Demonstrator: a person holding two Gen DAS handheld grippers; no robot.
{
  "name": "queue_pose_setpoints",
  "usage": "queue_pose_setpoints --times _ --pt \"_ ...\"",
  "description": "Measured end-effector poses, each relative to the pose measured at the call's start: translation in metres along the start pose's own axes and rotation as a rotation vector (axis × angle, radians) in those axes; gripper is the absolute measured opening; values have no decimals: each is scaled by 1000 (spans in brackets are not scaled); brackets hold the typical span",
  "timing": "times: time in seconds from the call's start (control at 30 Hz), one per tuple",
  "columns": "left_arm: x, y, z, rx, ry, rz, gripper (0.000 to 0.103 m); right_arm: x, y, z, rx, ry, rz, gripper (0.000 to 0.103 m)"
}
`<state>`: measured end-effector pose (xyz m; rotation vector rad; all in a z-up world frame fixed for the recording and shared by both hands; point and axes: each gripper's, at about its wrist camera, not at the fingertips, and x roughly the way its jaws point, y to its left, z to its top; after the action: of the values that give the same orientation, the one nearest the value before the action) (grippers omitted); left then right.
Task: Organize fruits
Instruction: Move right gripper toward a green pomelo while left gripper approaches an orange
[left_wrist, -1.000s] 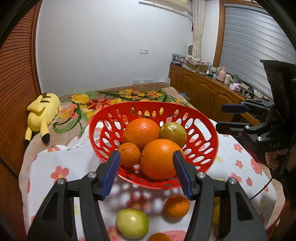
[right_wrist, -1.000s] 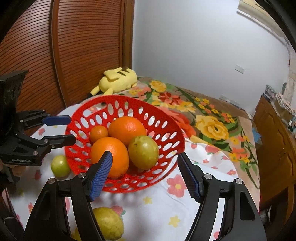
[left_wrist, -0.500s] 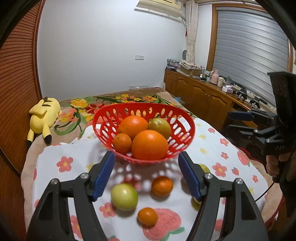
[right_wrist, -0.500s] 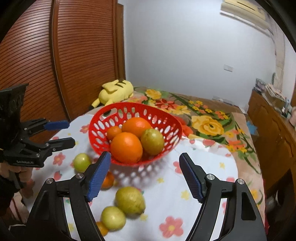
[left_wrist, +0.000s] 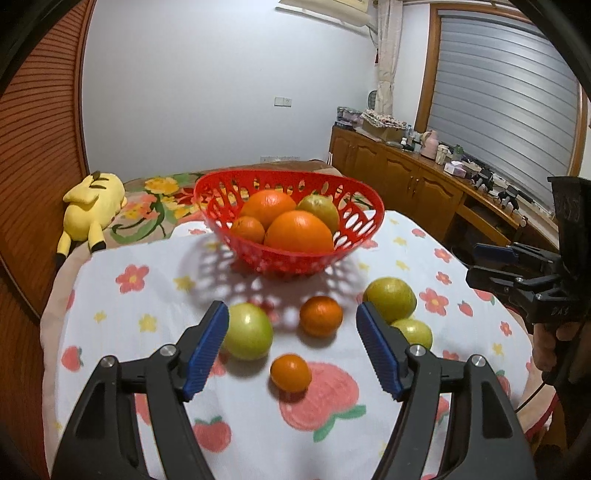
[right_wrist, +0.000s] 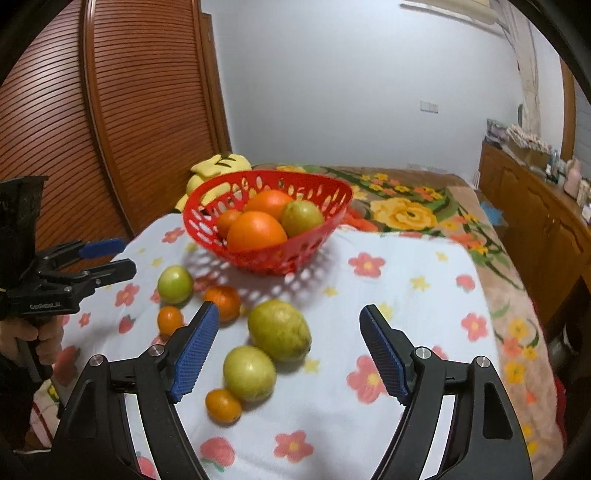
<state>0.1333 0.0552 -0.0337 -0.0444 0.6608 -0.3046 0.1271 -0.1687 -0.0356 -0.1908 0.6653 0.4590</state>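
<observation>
A red perforated basket (left_wrist: 354, 243) (right_wrist: 207, 229) holds two large oranges, a small orange and a green-yellow fruit. Loose fruit lies on the flowered cloth in front of it: a green apple (left_wrist: 247, 331) (right_wrist: 174, 279), a mandarin (left_wrist: 320, 316) (right_wrist: 222, 302), a smaller mandarin (left_wrist: 290, 372) (right_wrist: 170, 320), a big yellow-green fruit (left_wrist: 389, 300) (right_wrist: 279, 330), a smaller green one (left_wrist: 413, 331) (right_wrist: 249, 373), and another small mandarin (right_wrist: 223, 405). My left gripper (left_wrist: 290, 349) (right_wrist: 99, 260) is open and empty above the near fruit. My right gripper (right_wrist: 288, 354) (left_wrist: 487, 264) is open and empty.
A yellow plush toy (left_wrist: 90, 205) lies at the back left beside the wooden slatted wall. A flowered bedspread (right_wrist: 406, 210) stretches behind the basket. A wooden sideboard (left_wrist: 406, 184) with small items stands at the right. The cloth's edges drop off at left and right.
Both grippers have pulled back and up from the basket, so the loose fruit on the cloth has come into view. Both stay open and empty.
</observation>
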Motion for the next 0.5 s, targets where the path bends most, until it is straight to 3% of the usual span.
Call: queue_pose_setpoints --times 0.37,0.5 --pt "22 3 -32 -24 75 -15 71 25 15 -26 4 60 19 80" --pt "34 5 -37 -28 105 -16 63 33 14 -29 21 77 36 78"
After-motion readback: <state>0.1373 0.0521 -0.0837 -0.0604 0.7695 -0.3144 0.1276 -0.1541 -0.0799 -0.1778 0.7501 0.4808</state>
